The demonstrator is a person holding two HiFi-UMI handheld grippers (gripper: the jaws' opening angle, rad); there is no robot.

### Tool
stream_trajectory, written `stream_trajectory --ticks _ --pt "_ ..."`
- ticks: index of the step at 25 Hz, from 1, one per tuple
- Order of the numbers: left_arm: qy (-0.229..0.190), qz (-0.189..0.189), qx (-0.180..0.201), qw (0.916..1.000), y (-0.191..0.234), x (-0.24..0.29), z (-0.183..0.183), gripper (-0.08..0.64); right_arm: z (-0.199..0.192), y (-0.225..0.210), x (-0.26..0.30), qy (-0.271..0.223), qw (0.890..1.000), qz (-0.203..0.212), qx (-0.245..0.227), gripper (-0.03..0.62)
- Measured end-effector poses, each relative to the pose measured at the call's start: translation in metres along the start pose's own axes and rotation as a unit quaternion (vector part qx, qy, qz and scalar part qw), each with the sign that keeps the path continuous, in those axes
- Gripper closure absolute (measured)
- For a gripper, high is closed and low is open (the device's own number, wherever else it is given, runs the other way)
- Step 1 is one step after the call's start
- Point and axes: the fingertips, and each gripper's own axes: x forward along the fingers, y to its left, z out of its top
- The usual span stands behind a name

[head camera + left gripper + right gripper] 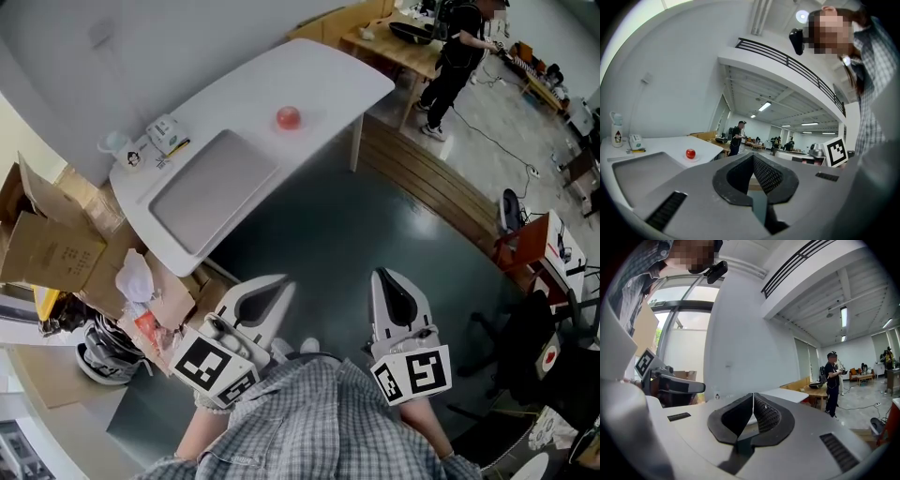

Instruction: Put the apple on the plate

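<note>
A red apple (288, 117) rests on a small white plate (290, 126) near the far end of the white table (328, 70). The left gripper view shows the same apple (690, 153) far off on the table's right part. My left gripper (277, 285) and right gripper (386, 277) are held close to my body, well short of the table and above the dark floor. Both are shut with nothing between their tips (753, 155), (753, 394).
A grey mat (211, 187) covers the table's near half. A small box (166, 134) and a bottle (116, 143) stand at its left corner. Cardboard boxes (52, 248) and bags crowd the floor at left. A person (457, 56) stands by a wooden desk far right.
</note>
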Motion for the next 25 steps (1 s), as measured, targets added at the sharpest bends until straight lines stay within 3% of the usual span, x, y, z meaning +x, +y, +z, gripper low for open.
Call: stream_trajectory --ticks 7,13,25 --pt "0.011 0.018 0.018 0.9996 0.023 0.023 -0.001 0.552 -0.014 -0.015 0.019 0.014 1.000 0.010 -0.011 0.569" --pt "0.007 0.016 0.008 0.9998 0.059 0.052 0.004 0.552 -0.021 -0.036 0.047 0.028 0.999 -0.004 -0.015 0.569" --pt "0.008 -0.004 0.016 0.9998 0.153 0.117 0.043 0.552 0.002 -0.055 0.174 0.025 0.999 0.005 -0.035 0.569"
